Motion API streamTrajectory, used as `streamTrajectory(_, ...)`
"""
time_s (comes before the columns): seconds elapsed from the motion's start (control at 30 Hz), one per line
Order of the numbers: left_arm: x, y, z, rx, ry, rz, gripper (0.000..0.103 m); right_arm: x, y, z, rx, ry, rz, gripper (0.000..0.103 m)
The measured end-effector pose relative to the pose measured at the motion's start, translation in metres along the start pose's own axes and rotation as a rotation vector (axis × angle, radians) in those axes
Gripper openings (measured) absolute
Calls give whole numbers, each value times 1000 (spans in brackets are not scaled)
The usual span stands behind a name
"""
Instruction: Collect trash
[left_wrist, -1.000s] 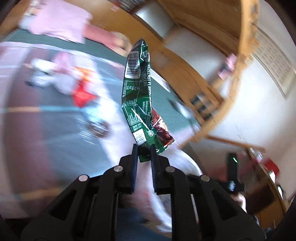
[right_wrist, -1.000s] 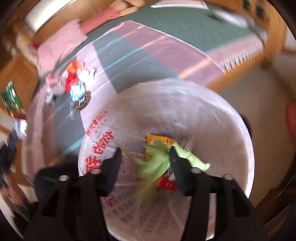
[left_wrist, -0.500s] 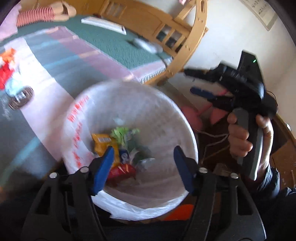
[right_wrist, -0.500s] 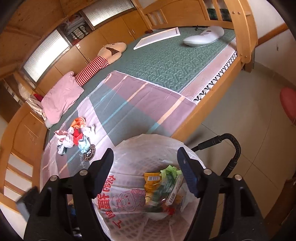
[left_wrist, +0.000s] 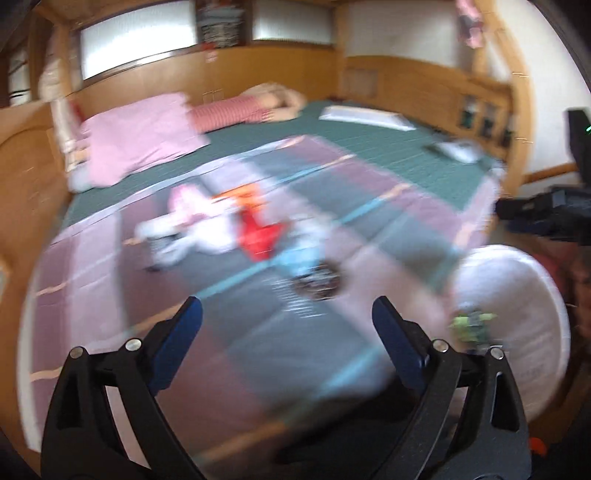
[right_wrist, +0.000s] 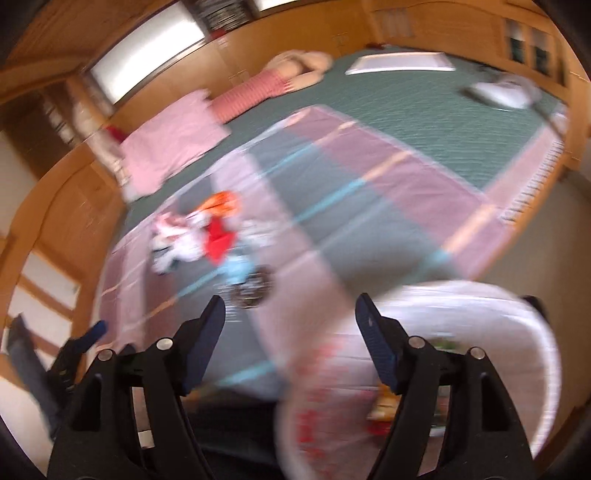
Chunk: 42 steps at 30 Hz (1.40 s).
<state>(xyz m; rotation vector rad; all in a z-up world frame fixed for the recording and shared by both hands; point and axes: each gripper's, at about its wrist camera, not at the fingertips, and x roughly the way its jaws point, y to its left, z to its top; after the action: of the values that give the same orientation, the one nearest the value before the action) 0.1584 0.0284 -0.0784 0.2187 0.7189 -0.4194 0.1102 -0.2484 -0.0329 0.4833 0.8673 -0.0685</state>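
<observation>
We swing back over the bed (left_wrist: 388, 155) and its plaid plastic sheet (right_wrist: 388, 192); the white-lined bin (right_wrist: 517, 332) sits beside it. Crumpled wrappers (left_wrist: 255, 229) remain mid-sheet. Our left gripper (left_wrist: 286, 319) and right gripper (right_wrist: 290, 314) have just been opening, fingers wide and empty; next, reach for the pile.

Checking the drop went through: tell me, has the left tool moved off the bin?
Yes. The left tool, jaws just opened and empty, swung from above the bin toward the bed's trash pile.
</observation>
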Motion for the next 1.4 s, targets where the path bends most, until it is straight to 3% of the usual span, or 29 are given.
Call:
streamTrajectory(0.1, 11, 73, -10, -208, 42, 142, 93, 37, 58, 10, -61, 34, 65, 77)
streamTrajectory(0.2, 10, 132, -26, -410, 117, 255, 93, 74, 105, 24, -71, -20, 70, 77)
streamTrajectory(0.3, -5, 169, -42, -492, 138, 341, 96, 110, 141, 33, 30, -87, 135, 78)
streamTrajectory(0.37, -12, 185, -52, -547, 150, 385, 97, 142, 164, 41, 45, -114, 124, 78)
streamTrajectory(0.5, -11, 214, -73, -692, 212, 353, 97, 210, 202, 55, 18, -219, -23, 78)
streamTrajectory(0.6, -9, 226, -84, -757, 240, 343, 97, 264, 227, 64, -113, -142, -95, 78)
streamTrajectory(0.67, -13, 232, -88, -784, 231, 332, 97, 283, 234, 66, -169, -124, -123, 63)
streamTrajectory(0.73, -16, 236, -90, -805, 223, 339, 97, 293, 236, 63, -213, -84, -135, 23)
streamTrajectory(0.83, -20, 242, -92, -853, 205, 335, 97, 286, 240, 57, -235, -50, -78, 13)
streamTrajectory(0.97, -27, 252, -99, -942, 168, 346, 97, 242, 246, 38, -243, -53, 80, 12)
streamTrajectory(1.03, -31, 256, -104, -986, 159, 360, 97, 225, 254, 25, -277, -29, 216, 12)
streamTrajectory(1.1, -34, 261, -110, -1029, 148, 367, 97, 220, 267, 5, -350, 42, 332, 12)
streamTrajectory(1.27, -37, 270, -122, -1105, 147, 380, 97, 238, 311, -54, -552, 289, 400, 16)
streamTrajectory(1.33, -38, 274, -128, -1138, 152, 377, 97, 240, 322, -68, -596, 368, 436, 35)
streamTrajectory(1.37, -38, 276, -131, -1152, 154, 376, 97, 234, 324, -68, -604, 359, 456, 43)
streamTrajectory(1.4, -38, 278, -133, -1167, 155, 374, 97, 226, 324, -64, -591, 319, 482, 58)
